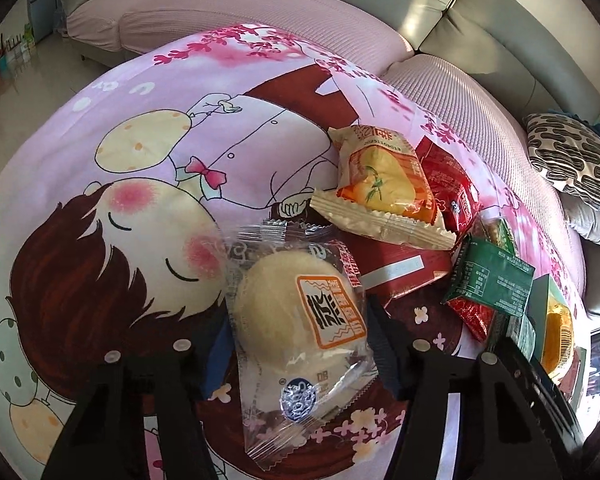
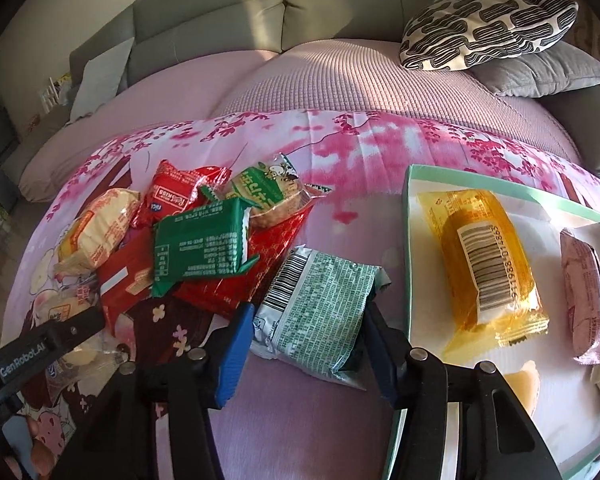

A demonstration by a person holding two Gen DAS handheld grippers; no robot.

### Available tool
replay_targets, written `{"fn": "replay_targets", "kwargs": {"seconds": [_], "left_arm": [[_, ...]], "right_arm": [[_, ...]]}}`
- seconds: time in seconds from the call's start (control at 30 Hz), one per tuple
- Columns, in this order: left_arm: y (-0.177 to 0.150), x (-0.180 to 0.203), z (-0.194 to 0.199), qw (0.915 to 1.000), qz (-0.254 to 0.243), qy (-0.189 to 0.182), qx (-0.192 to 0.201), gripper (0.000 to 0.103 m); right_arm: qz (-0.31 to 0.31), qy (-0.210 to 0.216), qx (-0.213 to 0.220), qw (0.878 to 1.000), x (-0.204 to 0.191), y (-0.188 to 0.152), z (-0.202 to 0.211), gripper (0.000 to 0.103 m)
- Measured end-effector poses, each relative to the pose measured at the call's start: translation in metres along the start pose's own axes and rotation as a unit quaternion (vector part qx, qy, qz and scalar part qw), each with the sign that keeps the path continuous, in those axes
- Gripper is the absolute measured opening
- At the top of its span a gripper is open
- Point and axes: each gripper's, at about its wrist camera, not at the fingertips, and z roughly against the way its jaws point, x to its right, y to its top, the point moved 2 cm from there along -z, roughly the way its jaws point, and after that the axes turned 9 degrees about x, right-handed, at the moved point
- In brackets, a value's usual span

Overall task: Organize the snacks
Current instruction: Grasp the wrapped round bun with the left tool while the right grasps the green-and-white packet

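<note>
Left wrist view: the left tool [image 1: 300, 340] is clamped on a clear-wrapped round pale pastry with an orange label [image 1: 296, 320], its blue pads pressing the wrapper from both sides. The pastry lies on a pink cartoon-printed cloth [image 1: 148, 152] spread over the tabletop. Just beyond it sits a heap of snacks: a cream and orange packet [image 1: 384, 184] on top, a dark red box-like packet [image 1: 396, 268] under it, and a green packet with white print [image 1: 492, 280] to the right. A grey sofa [image 1: 440, 4] with a pink cover curves behind.

Right wrist view: the right tool [image 2: 308, 344] is clamped on a pale green foil packet with a barcode [image 2: 320, 304], one pad on each side of it; the packet rests on the cloth, between the heap and a shallow mint-rimmed white tray [image 2: 410, 240]. In the tray lie a yellow-wrapped cake with a barcode [image 2: 488, 264] and a pink-wrapped snack [image 2: 586, 300], apart from each other. The left tool's black arm shows at the lower left edge. A black-and-white patterned cushion [image 2: 488, 28] lies on the sofa.
</note>
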Motion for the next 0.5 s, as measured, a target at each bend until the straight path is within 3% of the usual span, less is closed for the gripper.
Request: {"fn": "replay_targets", "kwargs": {"seconds": [0.5], "left_arm": [[-0.002, -0.001, 0.007, 0.9997, 0.017, -0.015, 0.002, 0.057]], "right_arm": [[0.001, 0.016, -0.013, 1.0, -0.002, -0.017, 0.021, 0.057]]}}
